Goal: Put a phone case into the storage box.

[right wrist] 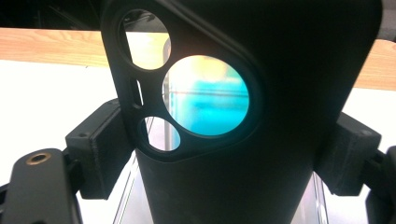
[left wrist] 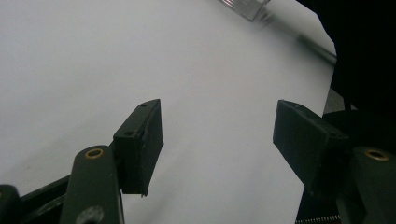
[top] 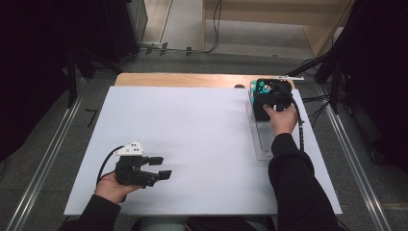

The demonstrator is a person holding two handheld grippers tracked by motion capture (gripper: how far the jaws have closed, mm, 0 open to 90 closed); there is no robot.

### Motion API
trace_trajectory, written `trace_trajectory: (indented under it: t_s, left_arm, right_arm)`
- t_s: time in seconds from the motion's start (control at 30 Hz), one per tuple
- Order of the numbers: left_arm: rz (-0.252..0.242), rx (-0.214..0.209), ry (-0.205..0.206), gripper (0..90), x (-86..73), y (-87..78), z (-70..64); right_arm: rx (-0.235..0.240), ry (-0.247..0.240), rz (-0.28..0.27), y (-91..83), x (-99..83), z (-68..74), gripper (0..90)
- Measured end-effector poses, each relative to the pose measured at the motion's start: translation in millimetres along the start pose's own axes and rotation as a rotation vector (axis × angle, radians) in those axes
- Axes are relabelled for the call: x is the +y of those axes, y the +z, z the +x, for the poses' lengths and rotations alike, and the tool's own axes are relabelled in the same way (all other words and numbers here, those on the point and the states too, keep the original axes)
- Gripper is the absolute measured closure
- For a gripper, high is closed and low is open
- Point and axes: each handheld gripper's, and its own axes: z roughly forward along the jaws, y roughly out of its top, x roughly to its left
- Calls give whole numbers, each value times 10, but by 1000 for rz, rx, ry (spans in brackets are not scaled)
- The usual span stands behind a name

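White sheet point(top: 192, 139) spread over wooden table point(top: 183, 79) as work surface. Clear rack point(top: 262, 137) set along right edge, so cases can be stood in slots. Black phone case point(right wrist: 261, 116) held upright at rack's far end, clamped by right gripper point(top: 272, 96), jaws pressed on its two sides (camera cut-outs facing lens). Left gripper point(top: 161, 168) parked near front-left, jaws wide, nothing held.

Grippers: two, left gripper point(top: 161, 167) near left, right gripper point(top: 269, 98) far right
Black phone case point(right wrist: 261, 116): one, with three round camera cutouts plus one small slot
Clear tray point(top: 262, 139): one, right side
White board point(top: 192, 139): one
Wooden table point(top: 183, 79): one
Hands: two, one per gripper
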Motion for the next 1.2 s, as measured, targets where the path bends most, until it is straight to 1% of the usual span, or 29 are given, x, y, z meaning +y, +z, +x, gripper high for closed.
trace_trajectory:
  t_s: [0.1, 0.13, 0.27, 0.33, 0.47, 0.57, 0.63, 0.73, 0.77, 0.8, 0.83, 0.87, 0.9, 0.93, 1.03, 1.1, 1.13, 1.2]
  left_arm:
    - [-1, 2, -1, 339, 1, -7, 4]
    - [0, 2, 0, 340, 0, -8, 6]
    - [-3, 3, -1, 340, 2, -7, 8]
    - [-2, 1, 0, 340, 5, -6, 8]
    - [0, 0, 1, 340, 13, 0, 14]
    - [-1, -3, -2, 339, 21, 13, 18]
    - [-1, -5, -2, 340, 32, 21, 17]
    - [0, -9, 1, 339, 49, 39, 14]
    - [1, -11, 4, 339, 54, 45, 14]
    - [3, -13, 3, 340, 57, 51, 14]
    - [6, -13, 6, 339, 58, 57, 15]
    - [7, -13, 6, 340, 58, 61, 14]
    - [8, -14, 7, 339, 59, 61, 16]
    - [7, -14, 7, 339, 59, 61, 16]
    - [5, -13, 5, 339, 60, 53, 15]
    - [-1, -11, 4, 339, 58, 50, 15]
    - [-2, -11, 3, 340, 58, 50, 17]
    - [0, -13, 4, 339, 58, 50, 24]
  right_arm:
    - [-15, -3, 0, 65, 40, 21, 143]
    - [-19, 6, 4, 84, 56, 36, 143]
    - [-43, -17, 10, 148, 115, 80, 143]
    - [-47, -13, 3, 175, 118, 74, 142]
    - [-30, -6, -11, 206, 106, 44, 137]
    - [-16, -19, -13, 206, 104, 30, 134]
    - [-13, -11, -13, 205, 105, 25, 132]
    - [-18, -16, -13, 207, 104, 32, 127]
    - [-24, -8, -17, 212, 106, 40, 119]
    - [-20, -1, -25, 210, 109, 45, 92]
    - [-9, 9, -31, 207, 109, 46, 89]
    - [-6, 10, -35, 202, 108, 43, 68]
    - [-10, 11, -35, 201, 108, 43, 8]
    - [-18, 13, -32, 204, 108, 45, 0]
    - [-9, 0, -16, 215, 98, 43, 0]
    - [-21, -13, -16, 206, 97, 51, 0]
    - [-21, -14, -19, 199, 100, 51, 0]
    - [-14, 1, -16, 166, 112, 53, 0]
